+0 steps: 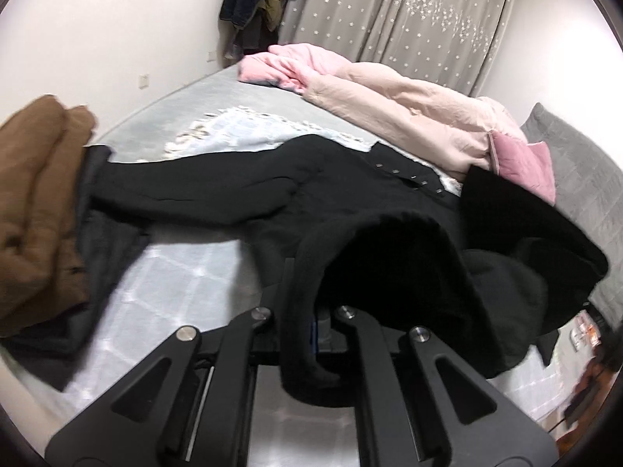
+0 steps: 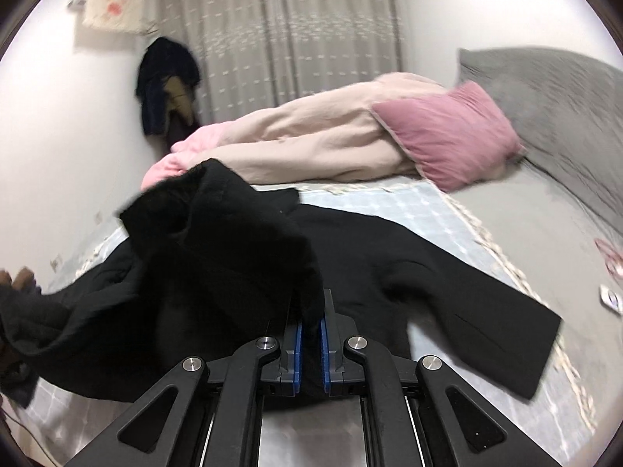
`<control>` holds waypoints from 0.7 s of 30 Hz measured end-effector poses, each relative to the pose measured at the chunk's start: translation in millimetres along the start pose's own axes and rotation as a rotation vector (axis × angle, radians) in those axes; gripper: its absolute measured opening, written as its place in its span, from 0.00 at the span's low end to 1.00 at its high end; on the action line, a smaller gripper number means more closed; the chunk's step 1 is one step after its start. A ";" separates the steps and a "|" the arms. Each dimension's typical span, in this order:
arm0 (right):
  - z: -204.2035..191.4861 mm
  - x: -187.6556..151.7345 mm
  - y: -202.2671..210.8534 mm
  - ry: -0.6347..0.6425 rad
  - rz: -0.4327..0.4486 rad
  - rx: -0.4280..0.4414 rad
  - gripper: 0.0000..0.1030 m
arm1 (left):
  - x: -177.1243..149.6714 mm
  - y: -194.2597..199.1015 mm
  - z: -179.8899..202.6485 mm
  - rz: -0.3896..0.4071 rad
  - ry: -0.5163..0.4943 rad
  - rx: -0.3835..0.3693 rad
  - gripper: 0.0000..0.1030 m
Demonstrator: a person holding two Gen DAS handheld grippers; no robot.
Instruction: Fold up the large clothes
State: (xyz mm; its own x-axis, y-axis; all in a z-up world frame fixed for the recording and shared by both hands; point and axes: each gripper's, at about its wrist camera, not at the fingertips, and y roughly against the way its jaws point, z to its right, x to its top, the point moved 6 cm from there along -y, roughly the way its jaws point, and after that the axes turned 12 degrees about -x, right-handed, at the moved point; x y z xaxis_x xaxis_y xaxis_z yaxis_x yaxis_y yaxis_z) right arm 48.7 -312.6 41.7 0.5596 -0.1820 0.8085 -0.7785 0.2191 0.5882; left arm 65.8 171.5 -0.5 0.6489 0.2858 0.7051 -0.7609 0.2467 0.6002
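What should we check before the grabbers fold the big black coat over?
1. Right gripper pinching the black coat: ok, cloth sits between the blue pads.
2. Left gripper holding the coat: ok, fabric drapes over its shut fingers.
3. Sleeve on the right lying flat: ok in the right wrist view.
4. Snap-button front smooth: cannot tell, the lifted cloth hides part of it.
5. Brown folded clothes away from the coat: not ok, they sit against the other sleeve.
6. Pink pillow out of the way: ok.

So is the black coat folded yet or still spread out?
Mostly spread: black coat lies across the bed, sleeves out, one end lifted.
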 end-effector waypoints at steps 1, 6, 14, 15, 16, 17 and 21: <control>9.9 -3.1 5.1 -0.013 -0.008 -0.004 0.06 | -4.4 5.6 -5.4 -0.011 -0.005 0.005 0.04; 54.8 -31.6 30.5 0.023 -0.051 -0.044 0.06 | -31.3 26.3 -29.6 -0.069 -0.057 0.046 0.03; 129.5 -128.8 53.5 0.229 -0.233 -0.292 0.06 | -107.6 21.7 -69.4 -0.367 -0.151 0.111 0.05; 145.4 -135.7 57.6 0.224 -0.251 -0.325 0.06 | -114.3 24.2 -74.7 -0.398 -0.150 0.119 0.05; 161.5 -141.8 63.6 0.197 -0.271 -0.343 0.07 | -119.4 27.5 -78.8 -0.427 -0.157 0.134 0.07; 172.7 -144.7 67.8 0.168 -0.288 -0.342 0.07 | -123.3 33.8 -80.4 -0.439 -0.165 0.146 0.07; 185.6 -142.6 83.4 0.057 -0.301 -0.259 0.34 | -116.2 59.5 -78.9 -0.403 -0.143 0.141 0.30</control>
State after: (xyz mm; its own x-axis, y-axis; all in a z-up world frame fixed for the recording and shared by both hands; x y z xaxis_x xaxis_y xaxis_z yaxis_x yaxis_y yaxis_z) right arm -148.8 -446.3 -28.2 0.7725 -0.2232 0.5945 -0.4836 0.4000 0.7785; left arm -54.6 226.0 -76.5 0.8942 0.0597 0.4437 -0.4468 0.1812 0.8761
